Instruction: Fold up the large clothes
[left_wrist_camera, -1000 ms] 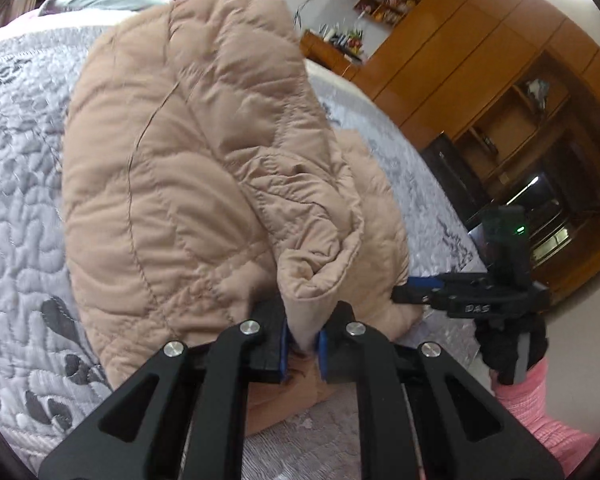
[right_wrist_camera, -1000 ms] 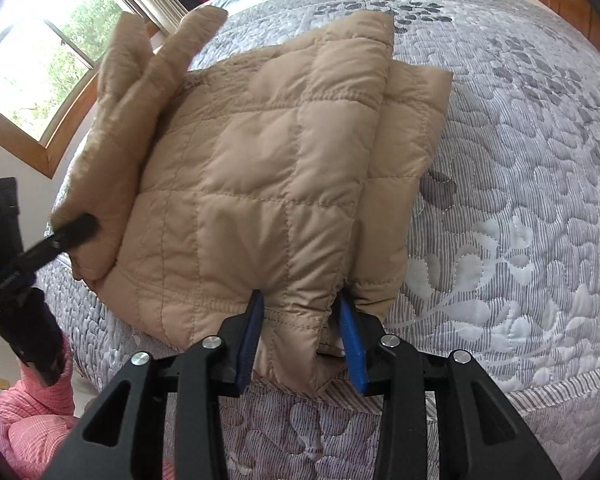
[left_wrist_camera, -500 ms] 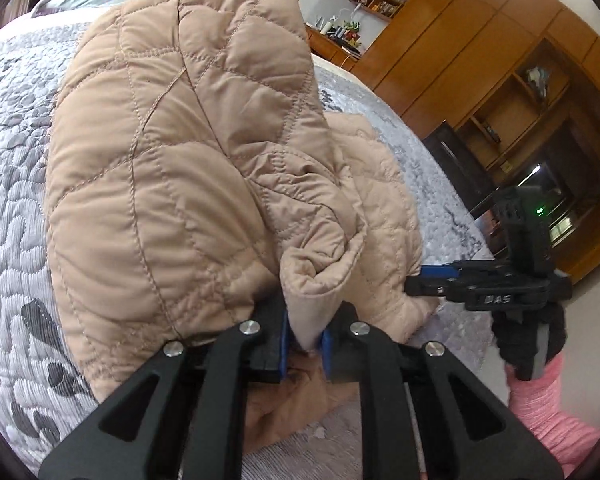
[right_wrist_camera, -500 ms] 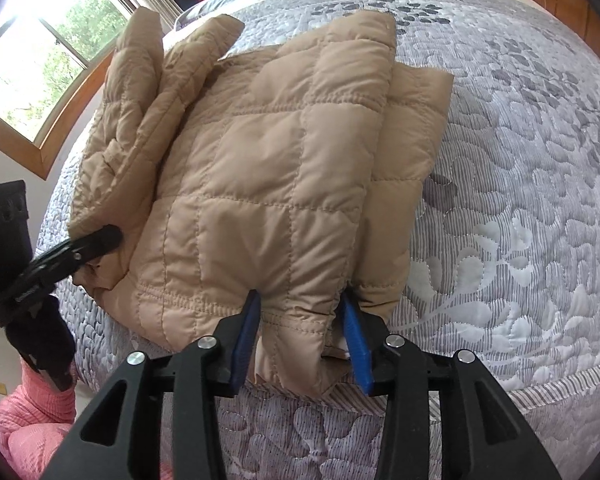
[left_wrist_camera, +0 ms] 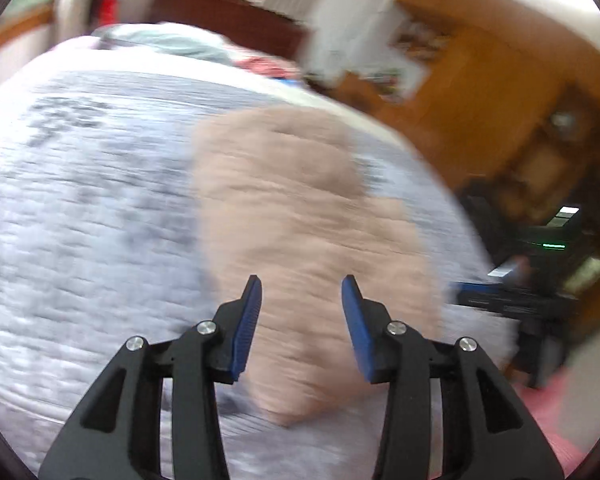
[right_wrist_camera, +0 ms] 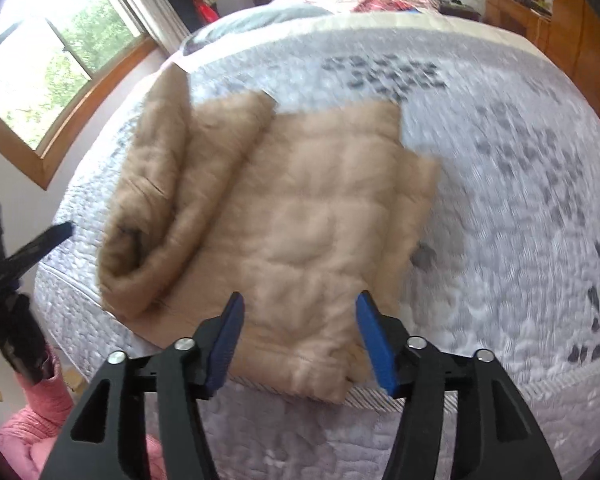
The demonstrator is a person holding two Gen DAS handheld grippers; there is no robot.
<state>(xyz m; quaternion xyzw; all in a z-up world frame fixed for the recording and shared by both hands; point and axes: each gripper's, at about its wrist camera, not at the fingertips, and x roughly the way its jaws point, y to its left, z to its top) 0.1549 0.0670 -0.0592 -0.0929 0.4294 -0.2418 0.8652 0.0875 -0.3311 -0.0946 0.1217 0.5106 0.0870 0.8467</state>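
Observation:
A tan quilted jacket (right_wrist_camera: pixel 300 220) lies folded on the bed's grey-white quilt (right_wrist_camera: pixel 520 200), near the front edge. Its left part is rolled over into a thick fold (right_wrist_camera: pixel 160 208). In the blurred left wrist view the jacket (left_wrist_camera: pixel 300 240) lies ahead of the fingers. My left gripper (left_wrist_camera: pixel 300 296) is open and empty, just short of the jacket. It also shows in the right wrist view (right_wrist_camera: pixel 24 252) at the far left. My right gripper (right_wrist_camera: pixel 298 312) is open and empty above the jacket's near hem. It shows in the left wrist view (left_wrist_camera: pixel 512 300) at the right.
A window (right_wrist_camera: pixel 52 60) is at the back left. Wooden cabinets (left_wrist_camera: pixel 500 120) stand right of the bed. Pillows and bedding (right_wrist_camera: pixel 284 12) lie at the headboard end. Pink sleeves (right_wrist_camera: pixel 28 420) show at the lower left, off the bed edge.
Both grippers have opened and let go of the jacket, then pulled back from it. The lifted left part has dropped onto the bed as a rolled fold.

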